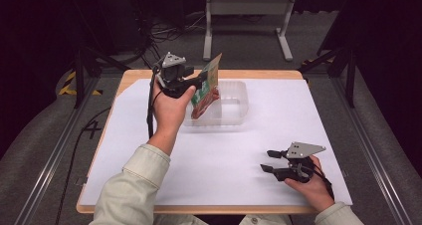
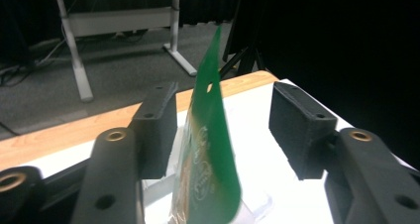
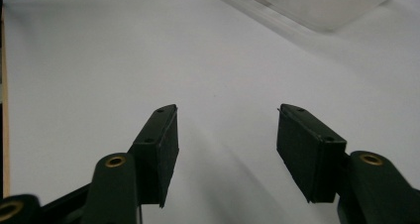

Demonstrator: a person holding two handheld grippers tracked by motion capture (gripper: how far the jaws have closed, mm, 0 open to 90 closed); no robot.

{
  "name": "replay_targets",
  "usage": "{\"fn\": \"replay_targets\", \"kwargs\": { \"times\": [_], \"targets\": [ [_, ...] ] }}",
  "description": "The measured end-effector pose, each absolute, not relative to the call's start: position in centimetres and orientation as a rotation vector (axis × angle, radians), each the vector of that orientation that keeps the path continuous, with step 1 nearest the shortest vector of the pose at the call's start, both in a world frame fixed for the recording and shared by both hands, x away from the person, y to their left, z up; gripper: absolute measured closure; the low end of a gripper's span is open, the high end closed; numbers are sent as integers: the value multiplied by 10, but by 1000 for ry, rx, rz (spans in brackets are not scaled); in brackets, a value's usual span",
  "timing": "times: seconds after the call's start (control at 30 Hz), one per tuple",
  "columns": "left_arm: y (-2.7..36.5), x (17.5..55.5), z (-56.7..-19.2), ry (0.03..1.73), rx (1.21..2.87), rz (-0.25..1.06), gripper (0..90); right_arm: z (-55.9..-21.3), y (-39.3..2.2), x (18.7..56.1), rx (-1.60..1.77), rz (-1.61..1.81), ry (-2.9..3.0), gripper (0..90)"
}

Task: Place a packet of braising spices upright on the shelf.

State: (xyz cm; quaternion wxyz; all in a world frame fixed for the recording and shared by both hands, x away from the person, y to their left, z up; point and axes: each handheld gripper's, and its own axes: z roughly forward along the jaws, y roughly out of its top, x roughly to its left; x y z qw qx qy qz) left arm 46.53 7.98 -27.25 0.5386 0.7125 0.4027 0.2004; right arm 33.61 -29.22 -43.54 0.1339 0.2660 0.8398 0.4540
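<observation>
A green snack packet [image 1: 207,85] with a red lower part stands upright over the left end of a clear plastic tub [image 1: 243,104]. My left gripper [image 1: 199,81] is raised there, and its jaws stand wide apart on either side of the packet. In the left gripper view the packet [image 2: 208,149] rises between the two pads [image 2: 157,130], close to the left one and well clear of the right one, its lower part blurred. My right gripper [image 1: 266,161] rests low near the table's front right, open and holding nothing. Its own view [image 3: 228,116] looks along bare white sheet toward the tub [image 3: 317,8].
A white sheet [image 1: 224,155] covers most of the wooden table [image 1: 134,74]. Beyond the far edge stand a metal frame [image 1: 246,8] and loose cables on a grey floor. Dark stands flank the table on both sides.
</observation>
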Motion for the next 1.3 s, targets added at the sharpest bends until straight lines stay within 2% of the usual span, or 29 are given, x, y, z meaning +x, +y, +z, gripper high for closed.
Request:
{"fn": "replay_targets", "kwargs": {
  "times": [0.3, 0.63, 1.3],
  "targets": [
    [100, 435, -257, 884, 1681, 508, 391, -433, -290, 341, 761, 1323, 2432, 410],
    [138, 400, -271, 844, 1685, 474, 356, -424, -304, 347, 802, 1368, 2371, 399],
    [181, 368, -284, 740, 1693, 487, 225, -426, -310, 346, 830, 1366, 2363, 388]
  ]
}}
